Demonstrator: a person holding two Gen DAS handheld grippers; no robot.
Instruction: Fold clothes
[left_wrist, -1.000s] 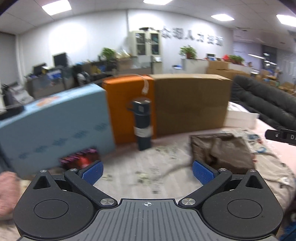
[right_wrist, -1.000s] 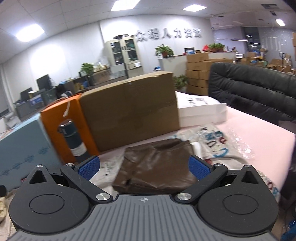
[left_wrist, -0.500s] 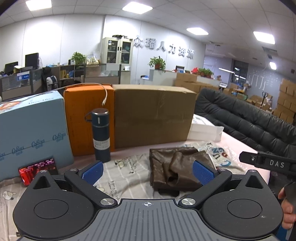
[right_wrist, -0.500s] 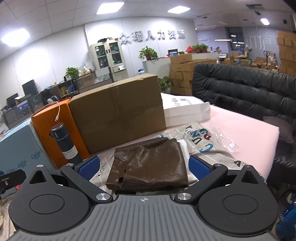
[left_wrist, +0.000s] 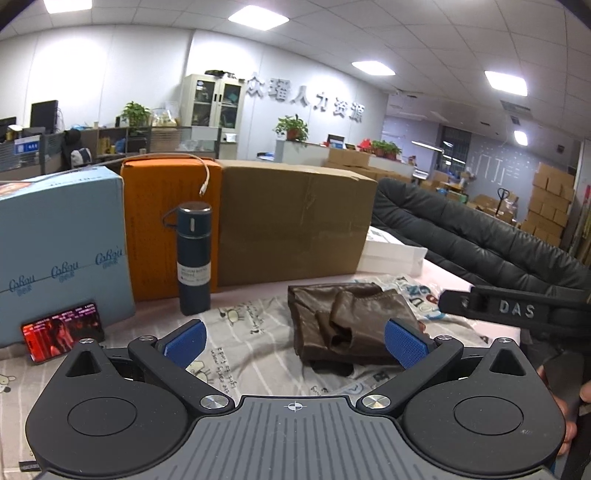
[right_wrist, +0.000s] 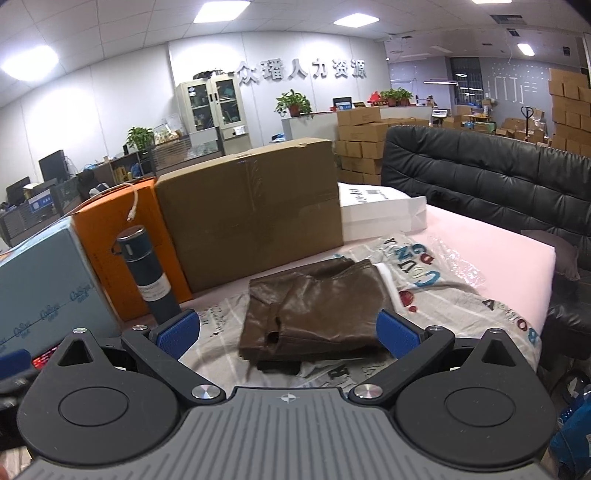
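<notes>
I held both claws, left claw (left_wrist: 293, 341) and right claw (right_wrist: 288, 332), spread and empty. The brown garment (right_wrist: 314, 306) lay folded compactly just ahead of both, on the worktop (right_wrist: 487, 258); whether further folding remained, I couldn't judge.

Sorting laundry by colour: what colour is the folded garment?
Dark brown garment, clearest in the right wrist view.

One folded brown garment (right_wrist: 317, 306), one dark blue flask (left_wrist: 194, 258), one phone (left_wrist: 62, 330) and three large boxes are counted: blue (left_wrist: 59, 251), orange (left_wrist: 162, 229), brown (left_wrist: 291, 221).
</notes>
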